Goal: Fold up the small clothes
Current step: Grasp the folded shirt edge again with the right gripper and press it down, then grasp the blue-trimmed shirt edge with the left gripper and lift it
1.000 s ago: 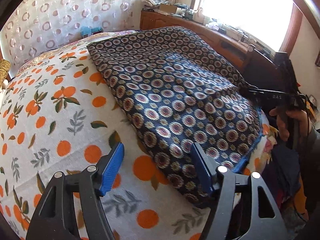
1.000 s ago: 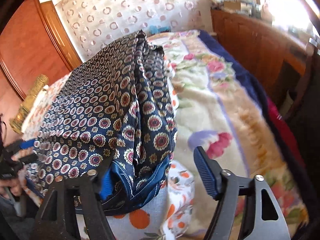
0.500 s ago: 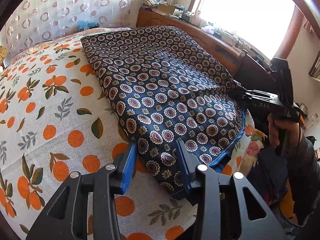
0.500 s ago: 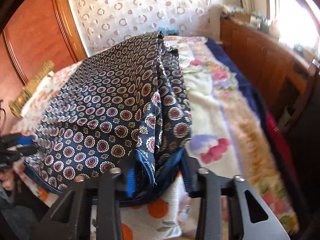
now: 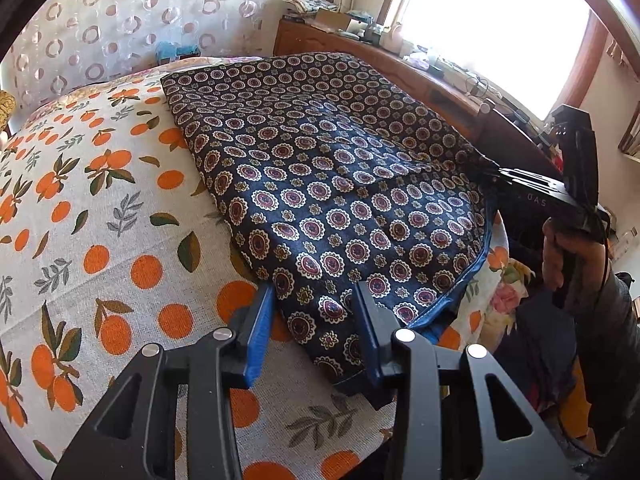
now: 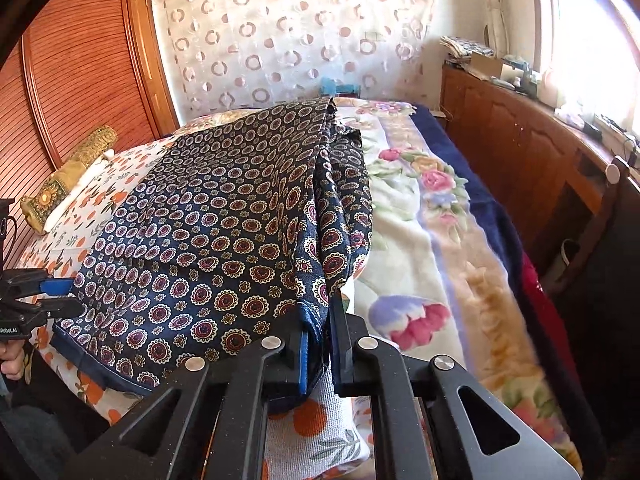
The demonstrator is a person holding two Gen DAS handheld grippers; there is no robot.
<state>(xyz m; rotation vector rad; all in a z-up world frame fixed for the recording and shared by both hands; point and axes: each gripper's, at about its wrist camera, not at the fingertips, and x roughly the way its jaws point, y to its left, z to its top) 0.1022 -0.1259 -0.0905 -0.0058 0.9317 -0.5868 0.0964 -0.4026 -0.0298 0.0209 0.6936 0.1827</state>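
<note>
While a white bedsheet printed with oranges and green leaves covers most of the bed, a plush blanket with pink and lilac flowers and a navy border lies along its window side. Behind the bed hangs a sheer curtain patterned with rings and dots, a ribbed wooden wardrobe door stands on one side, and a long wooden sideboard runs under the bright window.

On the sheet lies the navy garment printed with maroon and cream medallions, spread broad and fairly flat, its near hem reaching the bed's edge and its blue lining showing along that hem. One side is doubled over in loose vertical folds beside the floral blanket.

Each near corner of the garment is taken by a tool. The left gripper, black with blue pads, has its jaws closed part-way around one hem corner, cloth bunched between them and the pads against it. The right gripper has just been closing and now pinches the folded corner tight, fabric sandwiched between its pads. A hand holds that tool's handle in the left wrist view.

A gold embroidered bolster cushion rests near the wardrobe.
</note>
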